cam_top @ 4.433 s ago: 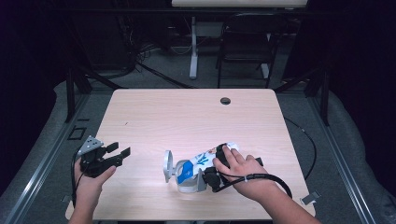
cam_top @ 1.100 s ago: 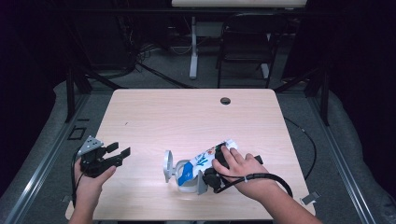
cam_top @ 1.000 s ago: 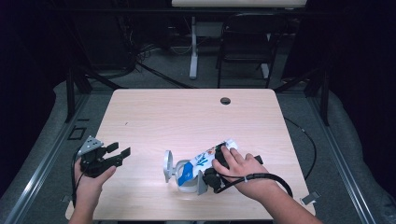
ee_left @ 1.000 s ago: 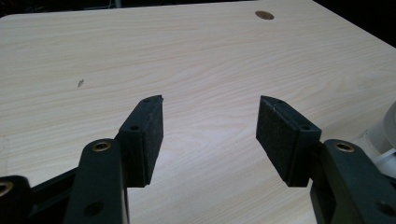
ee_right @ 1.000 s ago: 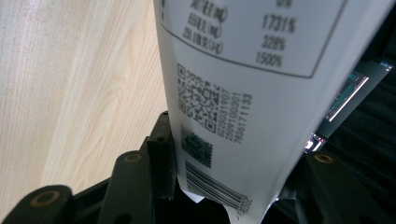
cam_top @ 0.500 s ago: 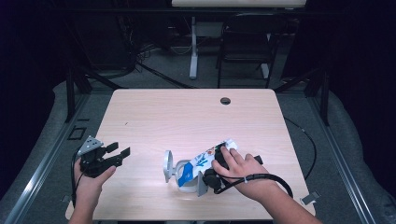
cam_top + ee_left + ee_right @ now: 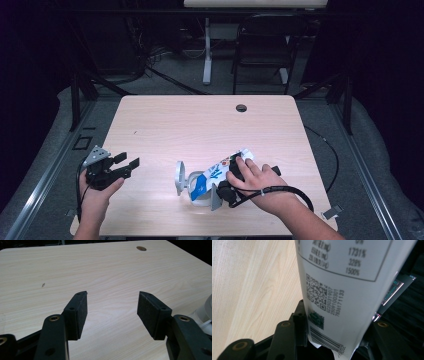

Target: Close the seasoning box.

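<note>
A white and blue printed pack lies tilted, its low end over a white tub with a round lid swung up at its left. My right gripper is shut on the pack under the person's right hand. In the right gripper view the pack shows its QR code and barcode, pinched between both pads of the right gripper, whose jaws have just been closing further on it. My left gripper hovers open near the table's left front. Nothing sits between the fingers of the left gripper.
The light wooden table has a round cable hole near its far edge. A black cable runs off the right side. A chair and a white table leg stand beyond. The tub's edge shows at the right of the left gripper view.
</note>
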`<move>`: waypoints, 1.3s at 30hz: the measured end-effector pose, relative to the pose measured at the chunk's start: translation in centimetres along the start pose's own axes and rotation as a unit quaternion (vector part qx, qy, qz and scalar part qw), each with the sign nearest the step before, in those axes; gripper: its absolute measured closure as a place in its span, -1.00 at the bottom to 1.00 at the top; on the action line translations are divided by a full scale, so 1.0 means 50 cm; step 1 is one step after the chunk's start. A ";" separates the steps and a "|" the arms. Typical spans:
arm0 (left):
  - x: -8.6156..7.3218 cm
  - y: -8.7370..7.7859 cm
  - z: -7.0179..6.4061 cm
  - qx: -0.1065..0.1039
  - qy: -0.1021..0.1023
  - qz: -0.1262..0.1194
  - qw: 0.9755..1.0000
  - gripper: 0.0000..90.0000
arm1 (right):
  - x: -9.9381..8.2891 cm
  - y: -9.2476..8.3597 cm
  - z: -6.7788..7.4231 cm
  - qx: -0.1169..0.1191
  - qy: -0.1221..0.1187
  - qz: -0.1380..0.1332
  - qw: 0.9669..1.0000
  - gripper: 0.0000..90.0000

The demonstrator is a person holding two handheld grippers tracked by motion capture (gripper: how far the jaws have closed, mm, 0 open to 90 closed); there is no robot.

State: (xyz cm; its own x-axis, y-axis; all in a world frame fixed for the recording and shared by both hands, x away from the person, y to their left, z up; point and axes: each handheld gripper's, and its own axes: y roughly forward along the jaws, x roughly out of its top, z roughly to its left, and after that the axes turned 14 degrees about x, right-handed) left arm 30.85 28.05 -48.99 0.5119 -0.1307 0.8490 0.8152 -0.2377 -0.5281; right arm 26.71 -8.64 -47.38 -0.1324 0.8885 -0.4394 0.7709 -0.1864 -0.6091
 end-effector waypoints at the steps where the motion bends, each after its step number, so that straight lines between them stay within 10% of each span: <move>1: 0.000 0.000 0.000 0.000 0.000 0.000 1.000 -0.07 | 0.000 0.000 0.000 0.000 0.000 0.000 1.000 0.25; 39: 0.001 -0.001 0.000 0.000 -0.001 -0.004 1.000 -0.07 | -0.001 -0.006 -0.002 -0.004 -0.008 0.002 1.000 0.33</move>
State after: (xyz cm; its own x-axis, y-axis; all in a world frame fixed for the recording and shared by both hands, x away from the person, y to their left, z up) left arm 30.82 28.07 -48.93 0.5063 -0.1277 0.8528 0.8188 -0.2392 -0.5219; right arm 26.53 -8.58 -47.11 -0.1392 0.8811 -0.4520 0.7766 -0.1861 -0.6019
